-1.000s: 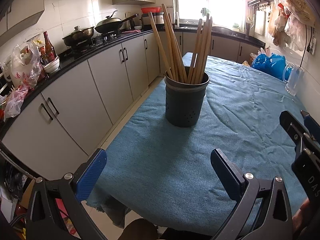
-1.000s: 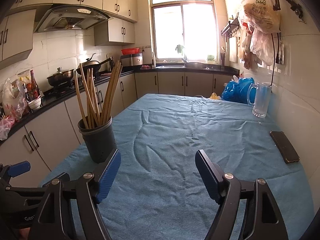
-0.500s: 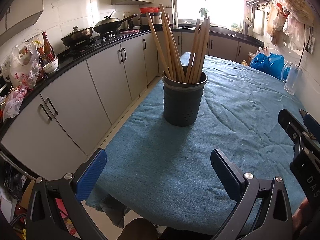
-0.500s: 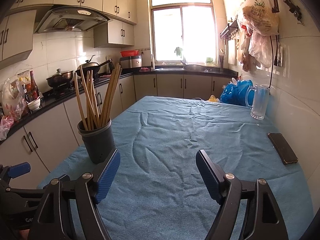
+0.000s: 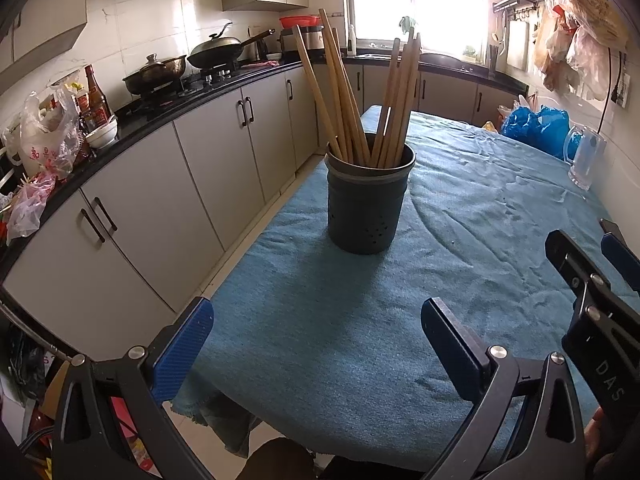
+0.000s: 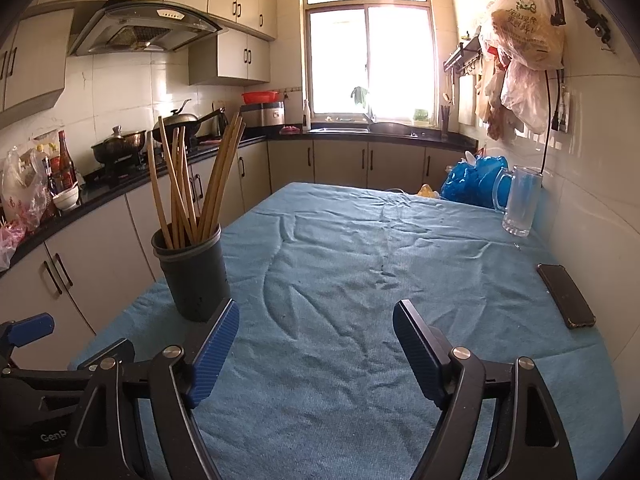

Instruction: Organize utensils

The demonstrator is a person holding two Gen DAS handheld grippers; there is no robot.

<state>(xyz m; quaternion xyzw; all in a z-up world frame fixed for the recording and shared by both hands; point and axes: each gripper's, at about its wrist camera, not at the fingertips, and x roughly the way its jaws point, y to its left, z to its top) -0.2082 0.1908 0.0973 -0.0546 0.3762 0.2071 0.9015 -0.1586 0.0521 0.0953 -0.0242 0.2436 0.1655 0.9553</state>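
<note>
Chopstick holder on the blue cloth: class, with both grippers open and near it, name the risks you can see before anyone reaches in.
1. The chopsticks stand tall and splayed above the dark holder; an approaching left gripper could knock them and perhaps tip it.
2. The holder stands near the table's left edge on a wrinkled cloth, so a push may slide it off.
3. The right gripper is close beside the left one; they might collide.

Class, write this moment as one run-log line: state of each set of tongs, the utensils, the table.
left tongs: open, empty | right tongs: open, empty | chopsticks: upright in dark holder | holder: on blue tablecloth
</note>
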